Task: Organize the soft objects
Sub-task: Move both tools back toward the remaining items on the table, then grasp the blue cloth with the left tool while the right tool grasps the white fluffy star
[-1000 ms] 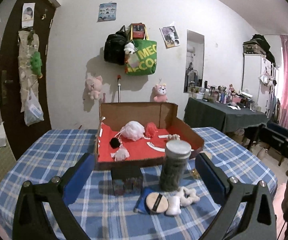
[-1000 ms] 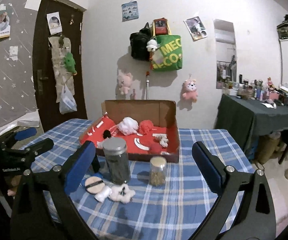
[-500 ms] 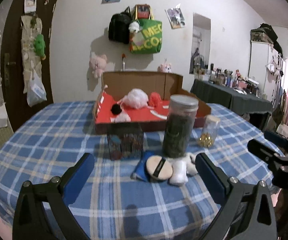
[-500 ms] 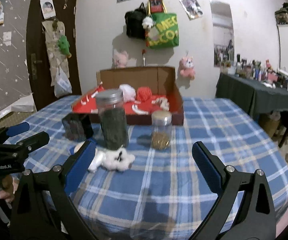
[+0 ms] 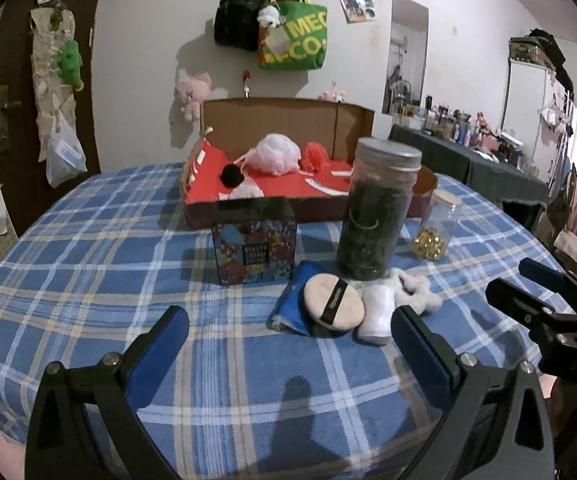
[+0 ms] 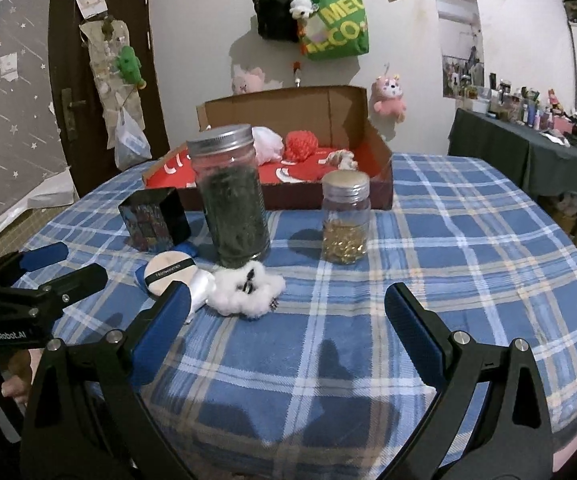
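A round beige powder puff [image 5: 333, 299] [image 6: 170, 271] lies on a blue soft pad [image 5: 295, 298] on the plaid table. Beside it lie a white soft roll [image 5: 377, 313] [image 6: 200, 287] and a fluffy white scrunchie [image 5: 413, 290] [image 6: 247, 289]. A cardboard box [image 5: 288, 120] [image 6: 380, 160] with a red lining holds a white mesh pouf [image 5: 275, 155], a red pouf [image 5: 315, 156] [image 6: 302, 145] and a black pompom [image 5: 232, 174]. My left gripper [image 5: 288, 334] is open and empty, just in front of the puff. My right gripper [image 6: 286, 312] is open and empty, just in front of the scrunchie.
A tall jar of dark leaves [image 5: 376, 212] [image 6: 230, 196] and a small jar of gold beads [image 5: 434, 230] [image 6: 345, 218] stand behind the soft items. A patterned black box [image 5: 254, 240] [image 6: 153, 218] stands to their left. A dark side table [image 6: 528, 152] is at the right.
Both grippers have come down and closer to the table's front. The puff, roll and scrunchie now sit near the fingertips. Nothing on the table has moved.
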Action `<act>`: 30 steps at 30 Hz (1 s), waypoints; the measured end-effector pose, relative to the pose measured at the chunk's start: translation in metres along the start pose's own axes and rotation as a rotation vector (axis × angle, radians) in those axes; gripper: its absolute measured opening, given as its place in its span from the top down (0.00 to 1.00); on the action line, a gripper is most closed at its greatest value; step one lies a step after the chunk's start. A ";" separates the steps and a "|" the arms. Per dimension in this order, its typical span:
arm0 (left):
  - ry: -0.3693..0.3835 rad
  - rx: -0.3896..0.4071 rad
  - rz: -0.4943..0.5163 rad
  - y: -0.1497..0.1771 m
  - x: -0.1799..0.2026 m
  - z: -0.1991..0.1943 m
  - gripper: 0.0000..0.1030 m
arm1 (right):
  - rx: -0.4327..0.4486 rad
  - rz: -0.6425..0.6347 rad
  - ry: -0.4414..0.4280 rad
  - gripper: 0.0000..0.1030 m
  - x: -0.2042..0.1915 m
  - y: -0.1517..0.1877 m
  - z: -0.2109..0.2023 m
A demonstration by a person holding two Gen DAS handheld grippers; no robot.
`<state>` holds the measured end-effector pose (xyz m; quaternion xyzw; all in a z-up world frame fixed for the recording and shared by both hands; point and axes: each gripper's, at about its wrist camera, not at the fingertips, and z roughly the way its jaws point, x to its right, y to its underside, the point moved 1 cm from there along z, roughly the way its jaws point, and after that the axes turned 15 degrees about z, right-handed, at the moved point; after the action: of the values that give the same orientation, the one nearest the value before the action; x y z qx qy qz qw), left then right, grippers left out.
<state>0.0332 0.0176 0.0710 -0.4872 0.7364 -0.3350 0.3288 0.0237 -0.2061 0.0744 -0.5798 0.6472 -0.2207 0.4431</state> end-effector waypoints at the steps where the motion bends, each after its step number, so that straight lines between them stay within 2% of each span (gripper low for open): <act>1: 0.004 -0.006 0.004 0.000 -0.001 0.003 0.00 | -0.014 0.000 -0.002 0.04 0.000 0.000 0.004; 8: 0.089 -0.073 0.055 -0.001 -0.005 0.028 0.00 | -0.130 -0.010 -0.015 0.04 -0.002 0.001 0.036; 15: 0.112 -0.122 0.118 -0.005 -0.006 0.046 0.07 | -0.233 -0.040 -0.030 0.04 -0.006 -0.003 0.063; 20: 0.106 -0.148 0.123 -0.006 -0.016 0.053 0.07 | -0.262 -0.055 -0.023 0.04 -0.006 -0.004 0.071; 26: 0.127 -0.243 0.132 -0.002 -0.030 0.071 0.09 | -0.294 -0.061 -0.020 0.04 -0.005 -0.008 0.079; 30: 0.139 -0.258 0.164 -0.003 -0.031 0.077 0.12 | -0.317 -0.095 -0.011 0.04 -0.008 -0.007 0.084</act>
<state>0.1063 0.0326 0.0353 -0.4394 0.8314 -0.2427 0.2382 0.0971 -0.1806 0.0401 -0.6736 0.6433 -0.1335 0.3386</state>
